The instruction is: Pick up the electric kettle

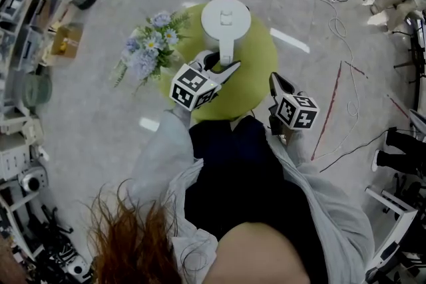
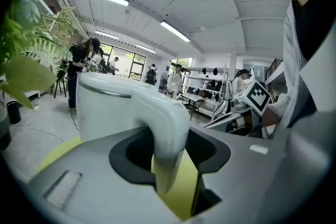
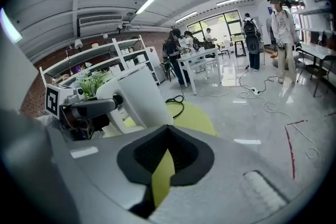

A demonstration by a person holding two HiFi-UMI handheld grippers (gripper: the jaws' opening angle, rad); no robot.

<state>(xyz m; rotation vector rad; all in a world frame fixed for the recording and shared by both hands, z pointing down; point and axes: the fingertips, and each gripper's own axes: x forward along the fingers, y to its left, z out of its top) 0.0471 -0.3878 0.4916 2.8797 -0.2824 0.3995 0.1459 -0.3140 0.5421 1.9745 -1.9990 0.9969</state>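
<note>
Seen from above, a white plastic electric kettle (image 1: 226,20) with a round lid stands upright on the far part of a small round yellow-green table (image 1: 256,76), its handle pointing back toward the person. The left gripper (image 1: 224,64), grey with a black-and-white marker cube, reaches over the near edge of the table, with one jaw on each side of the handle. The left gripper view shows the curved white handle running down through the dark notches of the two jaws, which stand apart around it, with a strip of yellow-green table visible beside the handle. The jaws surround the handle, and no press on it can be seen. The kettle rests on the table. The right gripper (image 1: 279,84), of the same grey make, is held above the table's near right edge, well apart from the kettle. In its own view the jaws are only a narrow slit apart, with nothing between them but a sliver of table seen through the gap. A bunch of pale blue and white artificial flowers with green leaves (image 1: 150,46) stands just left of the kettle at the table's left rim. The table stands on a glossy grey floor (image 1: 100,110).
</note>
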